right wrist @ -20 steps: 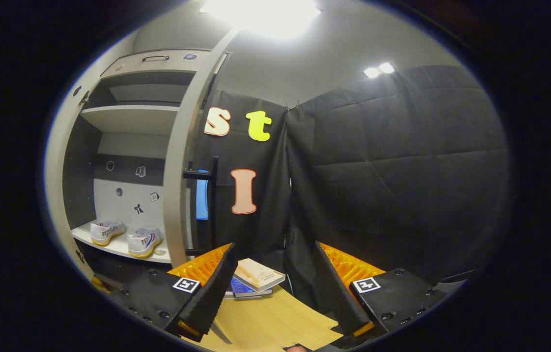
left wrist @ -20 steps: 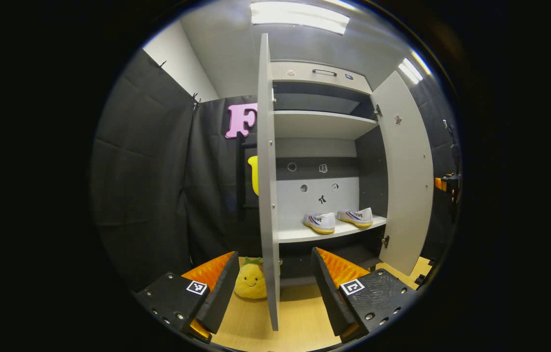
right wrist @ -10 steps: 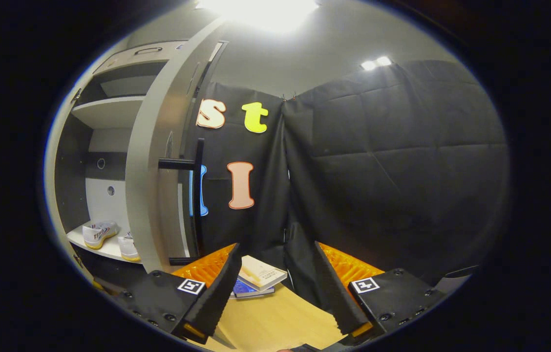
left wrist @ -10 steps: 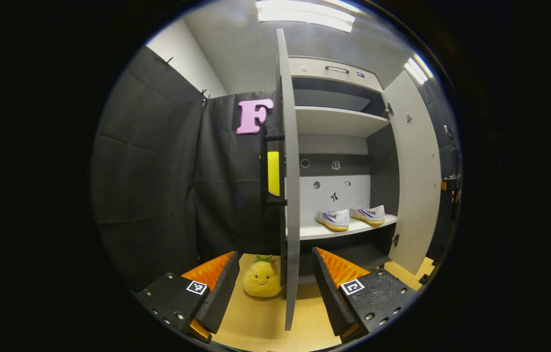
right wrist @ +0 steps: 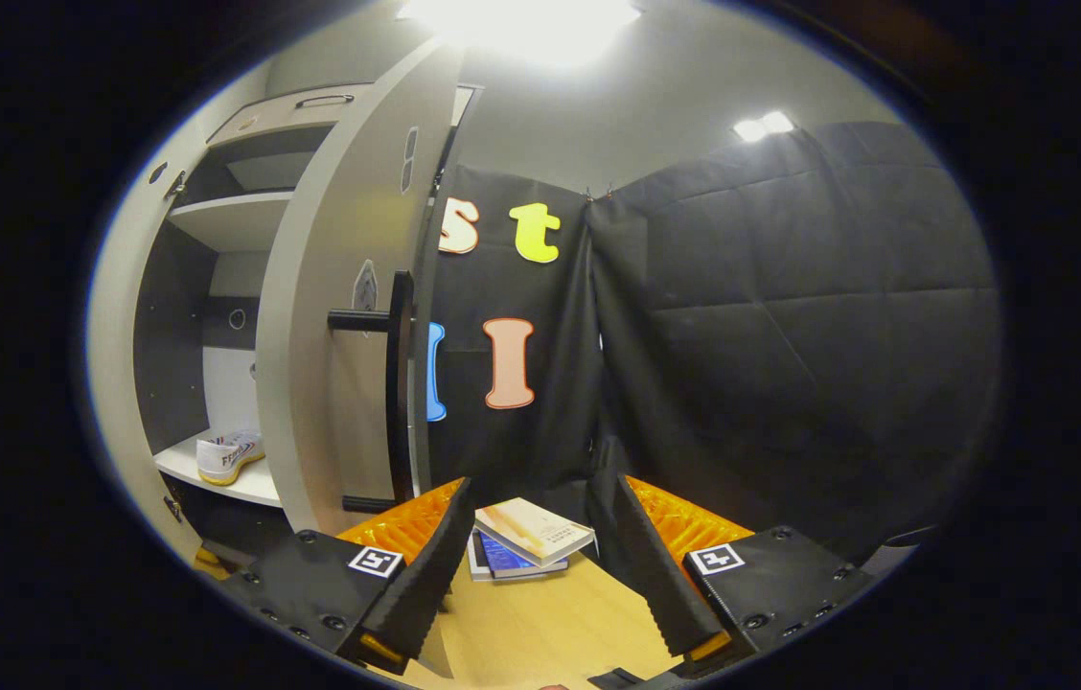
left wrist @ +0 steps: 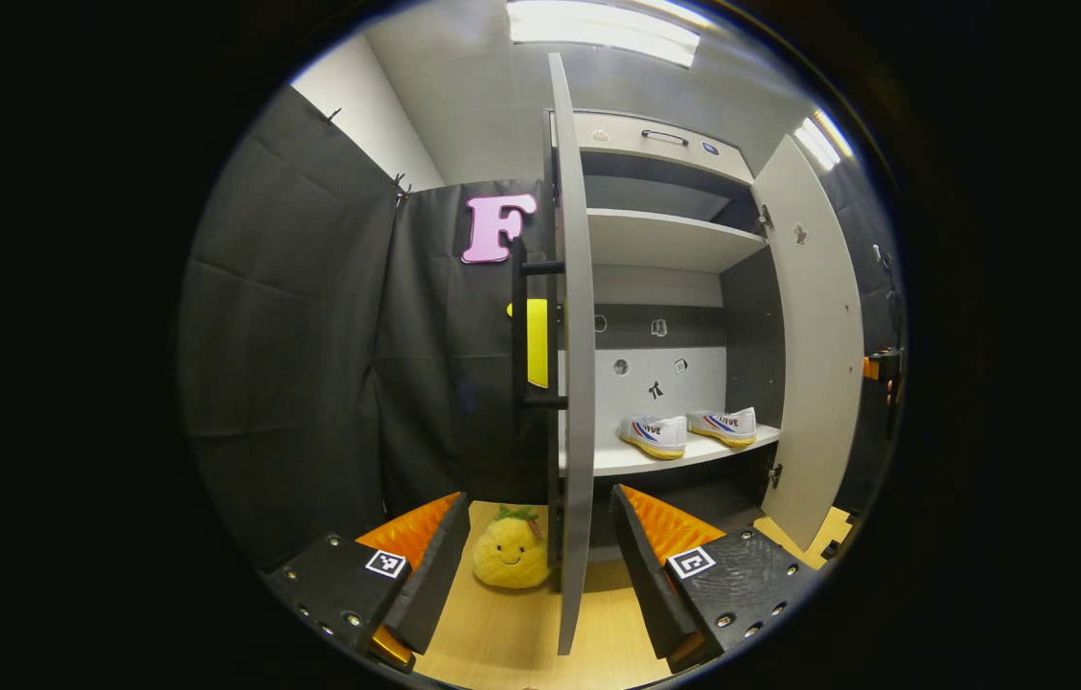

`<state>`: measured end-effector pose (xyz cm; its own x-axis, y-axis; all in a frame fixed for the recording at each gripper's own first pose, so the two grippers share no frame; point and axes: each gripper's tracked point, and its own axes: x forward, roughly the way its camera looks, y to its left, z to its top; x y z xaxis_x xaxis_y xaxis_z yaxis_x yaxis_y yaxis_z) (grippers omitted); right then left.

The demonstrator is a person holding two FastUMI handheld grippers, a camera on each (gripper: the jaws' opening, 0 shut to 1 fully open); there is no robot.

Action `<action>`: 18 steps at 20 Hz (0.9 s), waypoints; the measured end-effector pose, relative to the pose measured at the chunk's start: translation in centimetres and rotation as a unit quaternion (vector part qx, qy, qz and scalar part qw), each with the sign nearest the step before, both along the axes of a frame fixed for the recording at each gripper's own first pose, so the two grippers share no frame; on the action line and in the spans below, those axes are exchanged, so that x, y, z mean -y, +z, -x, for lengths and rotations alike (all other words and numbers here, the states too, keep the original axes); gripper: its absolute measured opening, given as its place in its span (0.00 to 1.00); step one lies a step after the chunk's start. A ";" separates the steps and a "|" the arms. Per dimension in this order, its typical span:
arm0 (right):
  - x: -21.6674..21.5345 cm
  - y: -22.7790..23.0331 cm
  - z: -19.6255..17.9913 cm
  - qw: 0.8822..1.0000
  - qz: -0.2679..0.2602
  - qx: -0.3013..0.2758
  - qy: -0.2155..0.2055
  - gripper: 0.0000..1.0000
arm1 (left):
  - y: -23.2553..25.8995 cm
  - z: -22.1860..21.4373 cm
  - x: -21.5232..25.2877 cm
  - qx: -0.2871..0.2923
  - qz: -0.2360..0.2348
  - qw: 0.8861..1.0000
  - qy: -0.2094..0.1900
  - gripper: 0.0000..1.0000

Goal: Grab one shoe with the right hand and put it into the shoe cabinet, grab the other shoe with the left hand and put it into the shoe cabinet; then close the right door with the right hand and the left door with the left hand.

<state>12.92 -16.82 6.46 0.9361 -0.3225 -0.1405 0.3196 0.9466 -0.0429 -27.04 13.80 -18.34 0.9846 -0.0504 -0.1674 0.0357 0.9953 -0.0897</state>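
Two white shoes (left wrist: 684,431) with yellow soles sit side by side on the lower shelf of the grey shoe cabinet (left wrist: 665,240). In the left gripper view the left door (left wrist: 577,364) stands edge-on between the open fingers of my left gripper (left wrist: 536,565), and the right door (left wrist: 814,335) hangs open at the right. In the right gripper view the right door (right wrist: 330,316) with its black bar handle (right wrist: 399,383) stands just left of my open right gripper (right wrist: 536,565); one shoe (right wrist: 229,455) shows past its edge.
A yellow plush toy (left wrist: 510,554) sits on the wooden floor (left wrist: 512,632) at the foot of the left door. A stack of books (right wrist: 526,541) lies on the floor ahead of the right gripper. Black cloth walls close in both sides.
The right gripper has swung around the right door to its outer, handle side, hiding one shoe. The left gripper shifted left so the left door's handle side came into view.
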 end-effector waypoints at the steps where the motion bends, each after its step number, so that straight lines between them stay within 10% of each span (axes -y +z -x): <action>1: -0.6 0.0 0.1 1.000 -0.002 0.001 0.010 0.93 | 0.0 0.0 0.0 0.001 0.000 1.000 0.000 0.78; 18: -11.4 0.2 -3.9 0.989 -0.030 0.011 0.142 0.89 | 0.0 1.5 -3.3 -0.007 -0.010 0.999 0.043 0.79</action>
<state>16.84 -5.41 6.70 0.9908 -0.0369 -0.1304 0.0398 0.9990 0.0196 -28.58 17.05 -18.33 0.9828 0.0382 -0.1808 -0.0514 0.9963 -0.0691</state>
